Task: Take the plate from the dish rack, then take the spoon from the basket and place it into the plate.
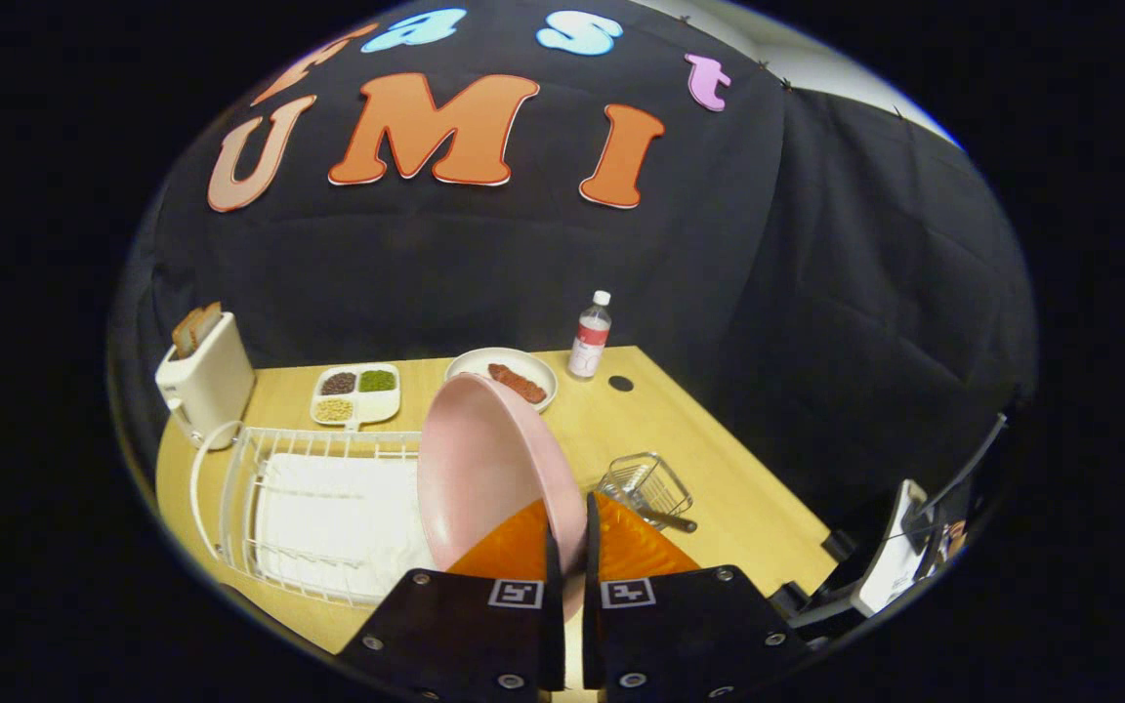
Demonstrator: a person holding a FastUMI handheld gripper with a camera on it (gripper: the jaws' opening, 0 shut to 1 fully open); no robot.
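The wooden table spreads beyond my jaws. On it, ahead to my left, stands the white dish rack, its slots bare. My gripper is clamped on the pink plate by its rim, so the plate hangs tilted above the rack's near end. Ahead to my right, the small wire basket keeps the spoon, handle sticking out, easy to pinch, I judge.
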